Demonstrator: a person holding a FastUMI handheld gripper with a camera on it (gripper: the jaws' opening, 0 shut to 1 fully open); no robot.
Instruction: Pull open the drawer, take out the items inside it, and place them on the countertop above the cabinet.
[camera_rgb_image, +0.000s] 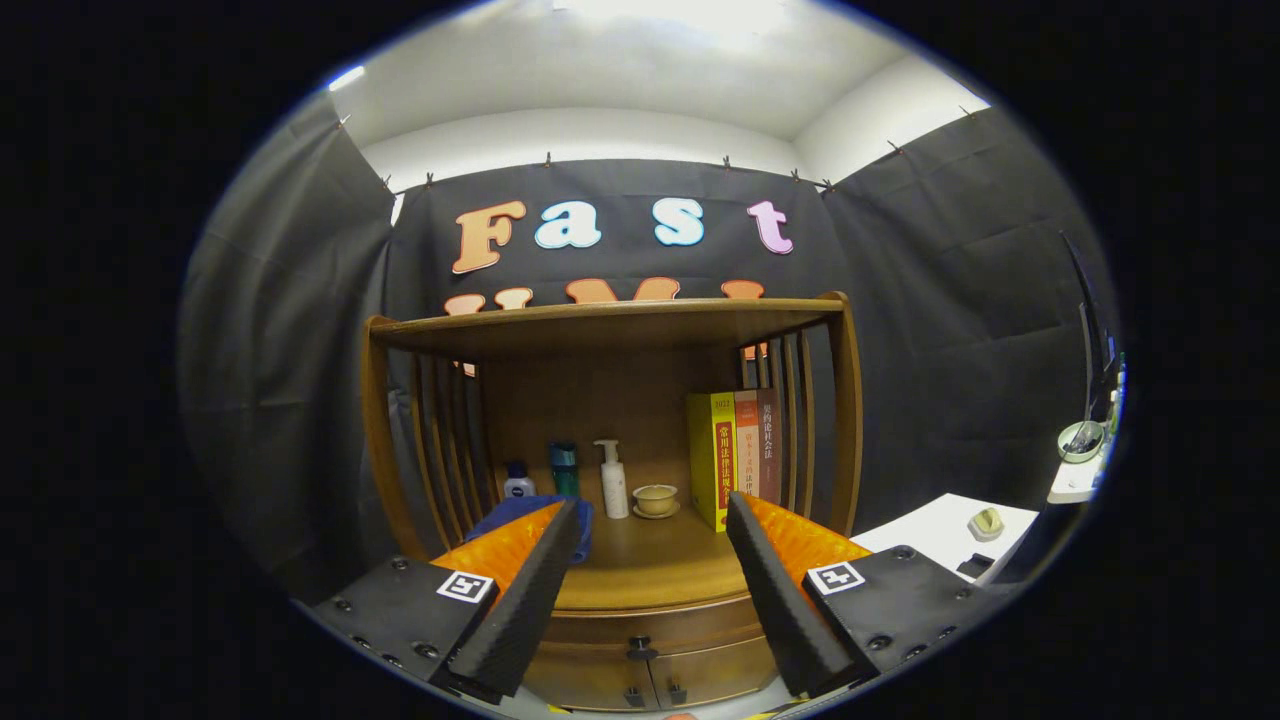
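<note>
1. our gripper (652, 525) is held with its fingers spread wide, nothing between them but open air, and it hangs in front of the cabinet (610, 420) without touching it.
2. just below and between the fingers sits the drawer (655, 632), which we judge to be shut; its small dark knob (640, 648) lies low between the fingers, and what is inside is hidden from us.
3. just beyond the fingertips is the countertop (655, 565), the place the items must end up. a blue cloth (525, 510) lies on it behind the left finger.
4. farther back stand a small bottle (518, 481), a teal bottle (564, 469), a pump bottle (613, 480), a bowl on a saucer (655, 499) and a row of books (735, 455).
5. risks as we see them: the knob is small and sits low, so closing off-centre could let it slip out; pulling at a slant might jam the drawer; and with the shelf this crowded, setting items down carelessly could knock over the pump bottle or the bowl.
</note>
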